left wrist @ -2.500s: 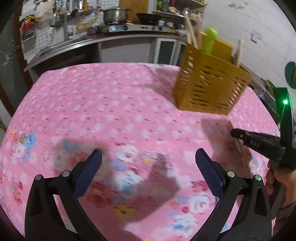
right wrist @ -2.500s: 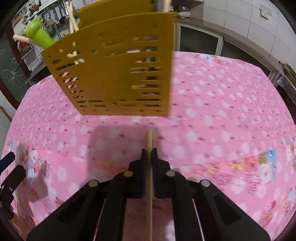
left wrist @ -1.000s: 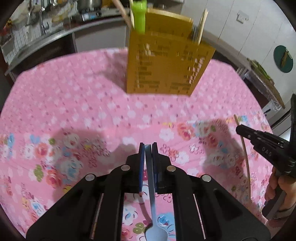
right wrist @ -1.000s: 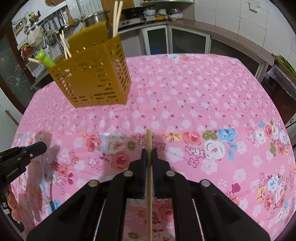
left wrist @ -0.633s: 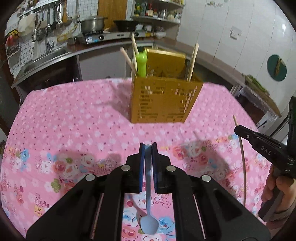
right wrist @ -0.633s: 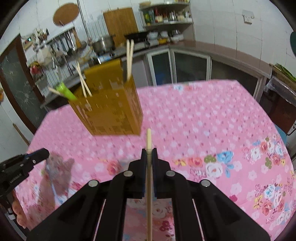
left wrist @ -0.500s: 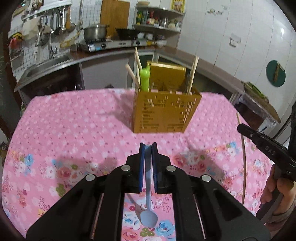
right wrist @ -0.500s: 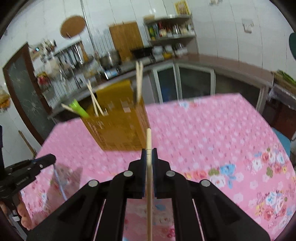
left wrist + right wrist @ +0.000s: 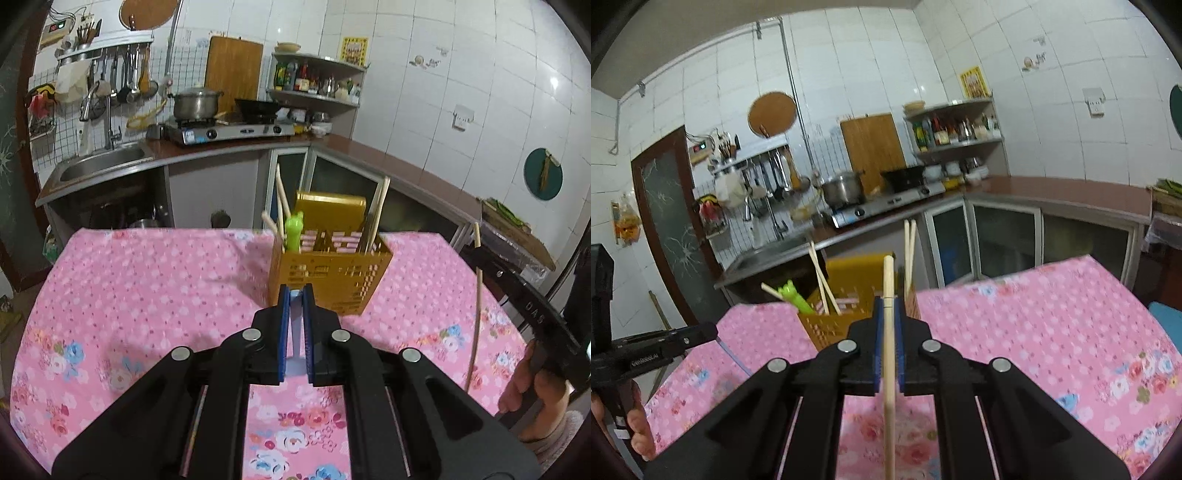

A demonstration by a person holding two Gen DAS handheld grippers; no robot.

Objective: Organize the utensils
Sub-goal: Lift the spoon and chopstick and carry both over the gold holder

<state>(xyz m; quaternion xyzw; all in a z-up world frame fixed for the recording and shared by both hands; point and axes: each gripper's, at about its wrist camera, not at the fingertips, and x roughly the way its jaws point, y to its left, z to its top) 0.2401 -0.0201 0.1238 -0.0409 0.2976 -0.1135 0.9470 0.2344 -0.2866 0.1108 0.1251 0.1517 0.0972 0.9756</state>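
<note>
My left gripper [image 9: 295, 290] is shut on the handle of a pale blue spoon [image 9: 295, 332], held above the pink floral tablecloth [image 9: 147, 280]; the spoon's bowl is hidden under the gripper body. Just beyond stands the yellow slotted utensil holder [image 9: 332, 275] with a green utensil [image 9: 293, 230] and several chopsticks in it. My right gripper [image 9: 888, 301] is shut on a wooden chopstick [image 9: 888, 280] that points up past the pads toward the holder [image 9: 827, 321]. In the left wrist view that right gripper [image 9: 476, 251] and its hanging chopstick [image 9: 476, 325] show at the right.
A kitchen counter [image 9: 388, 155] with a sink [image 9: 99, 166], a gas stove [image 9: 229, 131] and a pot [image 9: 195, 103] runs behind the table. The person's hand [image 9: 535, 398] grips the right tool. The left gripper [image 9: 701, 332] shows at the left edge.
Both grippers have risen off the cloth and tilted upward, each keeping its utensil. The holder now sits lower in both views and the kitchen wall fills the upper half.
</note>
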